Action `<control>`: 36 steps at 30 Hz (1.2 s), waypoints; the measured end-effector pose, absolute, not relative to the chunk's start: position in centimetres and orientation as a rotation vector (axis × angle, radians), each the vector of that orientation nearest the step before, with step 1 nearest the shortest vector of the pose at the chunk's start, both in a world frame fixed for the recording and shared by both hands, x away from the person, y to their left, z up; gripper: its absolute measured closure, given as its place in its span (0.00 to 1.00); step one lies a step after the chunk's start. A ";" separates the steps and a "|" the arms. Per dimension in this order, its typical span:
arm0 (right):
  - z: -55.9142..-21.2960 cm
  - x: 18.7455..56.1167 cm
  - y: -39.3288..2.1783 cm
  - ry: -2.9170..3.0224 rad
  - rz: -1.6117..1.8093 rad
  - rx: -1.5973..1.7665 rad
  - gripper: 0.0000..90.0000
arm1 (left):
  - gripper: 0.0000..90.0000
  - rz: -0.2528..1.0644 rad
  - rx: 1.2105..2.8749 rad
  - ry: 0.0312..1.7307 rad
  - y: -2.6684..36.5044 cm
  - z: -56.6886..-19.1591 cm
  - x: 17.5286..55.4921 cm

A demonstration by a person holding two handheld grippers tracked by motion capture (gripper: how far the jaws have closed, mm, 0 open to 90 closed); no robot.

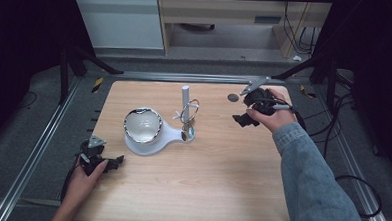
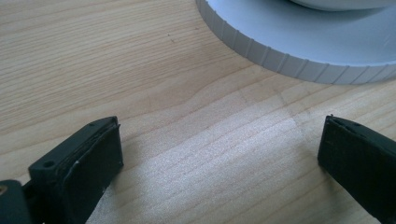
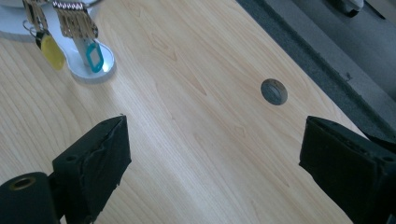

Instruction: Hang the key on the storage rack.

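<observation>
The high view looks forward and down on my whole table (image 1: 205, 186). My left gripper's camera sits close over the wood, facing the white stand (image 2: 299, 42) at one o'clock. My right one looks toward eleven o'clock — that same stand (image 3: 88, 70) farther off.

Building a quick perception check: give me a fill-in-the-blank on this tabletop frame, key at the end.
1. Both the left gripper and right gripper have their jaws ____.
2. The bowl sits on the ____ stand base.
3. The bunch of keys hangs from the stand's upright ____.
4. The small dark disc lies nearer the ____ gripper.

Missing words: open; white; post; right
</observation>
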State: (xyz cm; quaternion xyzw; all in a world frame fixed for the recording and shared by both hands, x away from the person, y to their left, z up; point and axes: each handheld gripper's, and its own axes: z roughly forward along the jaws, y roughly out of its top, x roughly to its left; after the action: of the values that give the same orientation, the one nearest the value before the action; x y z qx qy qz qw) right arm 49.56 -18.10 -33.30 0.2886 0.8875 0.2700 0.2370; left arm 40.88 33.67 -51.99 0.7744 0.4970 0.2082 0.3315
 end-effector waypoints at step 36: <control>-45.6 46.5 -23.6 2.471 0.734 0.999 0.10 | 0.00 0.545 2.024 1.300 33.7 -52.0 40.9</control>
State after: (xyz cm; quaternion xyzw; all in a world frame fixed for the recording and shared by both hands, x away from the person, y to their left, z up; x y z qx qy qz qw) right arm 46.47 -23.56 -45.59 0.3551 0.8780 0.2606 0.1873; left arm 40.87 33.67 -51.99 0.7742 0.4974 0.2084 0.3313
